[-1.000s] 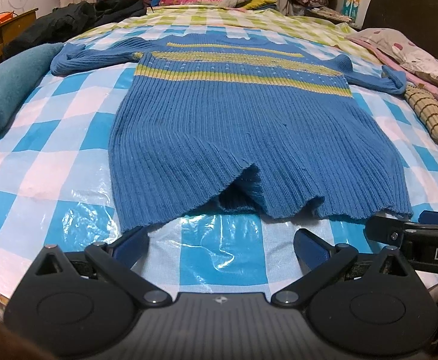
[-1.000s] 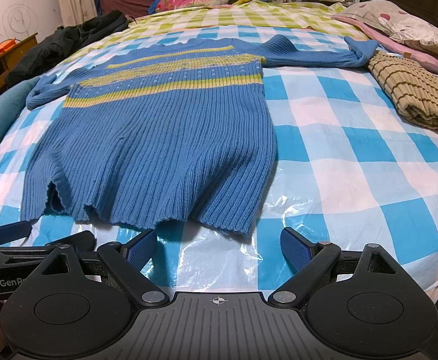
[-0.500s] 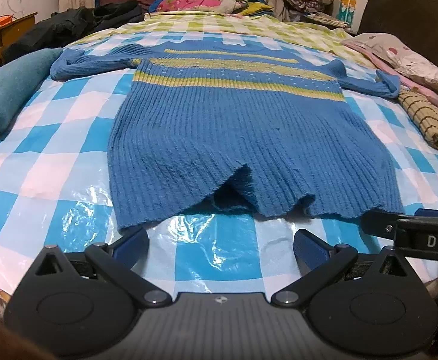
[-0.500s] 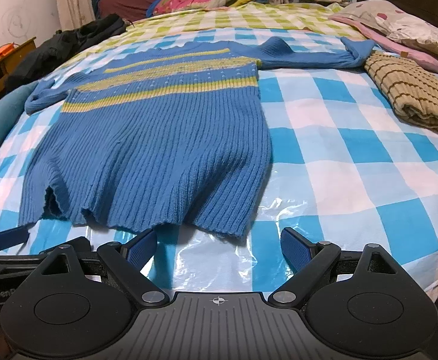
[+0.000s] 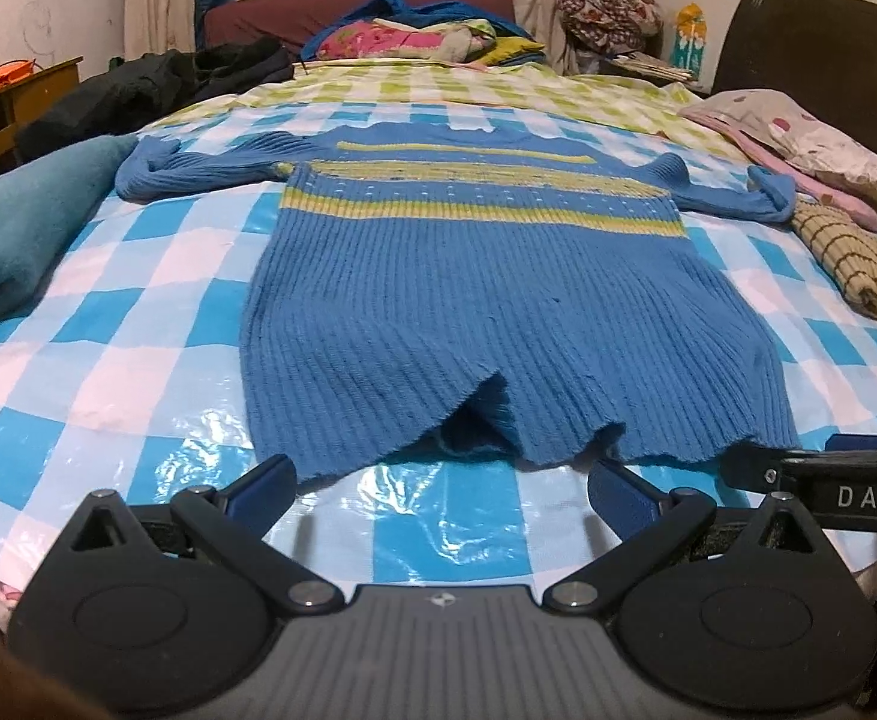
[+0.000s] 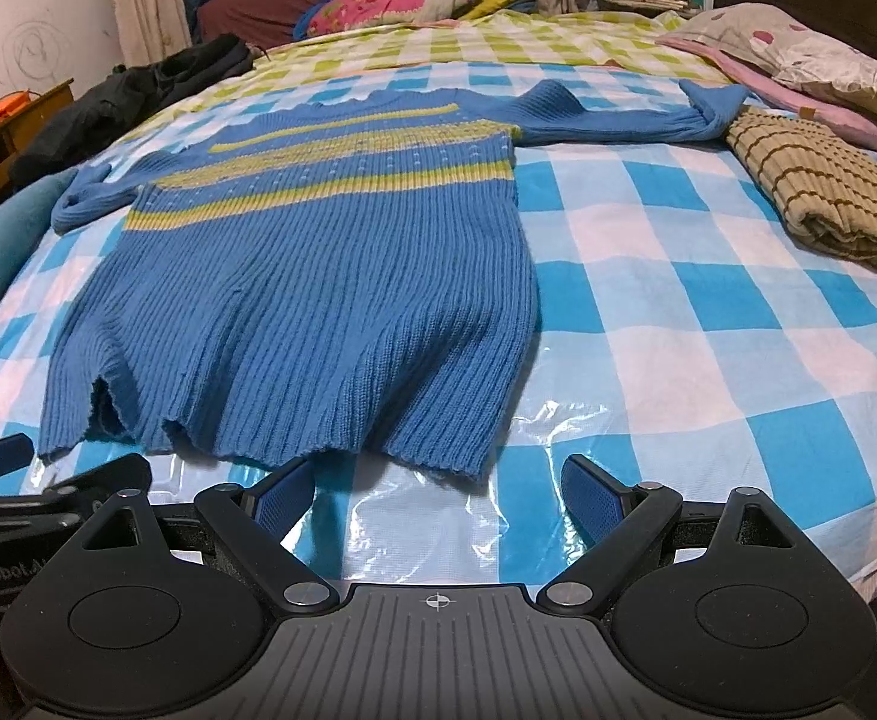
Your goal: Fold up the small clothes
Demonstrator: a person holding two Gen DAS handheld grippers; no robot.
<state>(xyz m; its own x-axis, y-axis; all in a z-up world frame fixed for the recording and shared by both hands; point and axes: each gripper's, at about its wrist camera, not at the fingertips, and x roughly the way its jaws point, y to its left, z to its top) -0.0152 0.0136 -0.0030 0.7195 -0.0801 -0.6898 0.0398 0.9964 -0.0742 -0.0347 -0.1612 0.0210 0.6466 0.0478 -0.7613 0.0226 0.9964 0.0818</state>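
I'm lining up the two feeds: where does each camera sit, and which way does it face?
Left wrist: behind the open left tool, facing up the bed at the blue sweater; the right tool juts in at right.
Right wrist: behind the open right tool, facing the sweater's right hem.
Shared: sweater, tan folded cloth.

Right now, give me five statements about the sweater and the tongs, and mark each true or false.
1. The blue sweater lies spread flat on the checked sheet. True.
2. Its sleeves are folded across the chest. False: both stretch out sideways.
3. The left tongs are shut on the hem. False: they are open, just short of the hem, holding nothing.
4. The right tongs are open near the sweater's hem. True.
5. A folded tan striped cloth lies on top of the sweater's chest. False: it lies beside the sweater, by the right sleeve's cuff.
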